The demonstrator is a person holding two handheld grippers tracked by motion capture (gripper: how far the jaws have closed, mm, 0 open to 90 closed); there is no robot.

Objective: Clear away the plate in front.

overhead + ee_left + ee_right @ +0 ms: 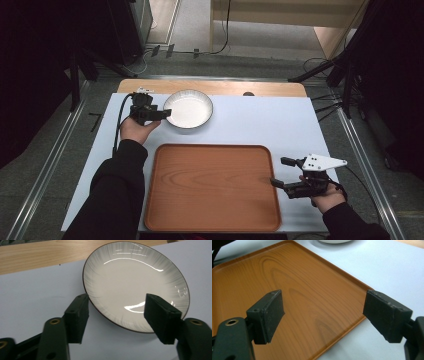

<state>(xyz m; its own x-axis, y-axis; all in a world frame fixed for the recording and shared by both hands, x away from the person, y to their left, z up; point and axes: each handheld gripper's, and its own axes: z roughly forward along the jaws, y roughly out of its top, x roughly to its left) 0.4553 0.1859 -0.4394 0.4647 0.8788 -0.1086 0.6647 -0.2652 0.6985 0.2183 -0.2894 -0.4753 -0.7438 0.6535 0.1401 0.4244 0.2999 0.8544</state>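
Observation:
A white plate with a thin dark rim sits at the back of the white table top. My left gripper is at its left edge. In the left gripper view the plate has its near rim between the jaws of the left gripper. One finger stands just outside the rim and the other over the bowl. A gap shows on both sides, so it is open. My right gripper rests open at the right edge of the wooden tray, with nothing between the jaws of the right gripper.
The tray lies at the front middle of the table and holds nothing. A strip of bare wood runs along the table's far edge behind the plate. Dark stands and cables line the floor at both sides.

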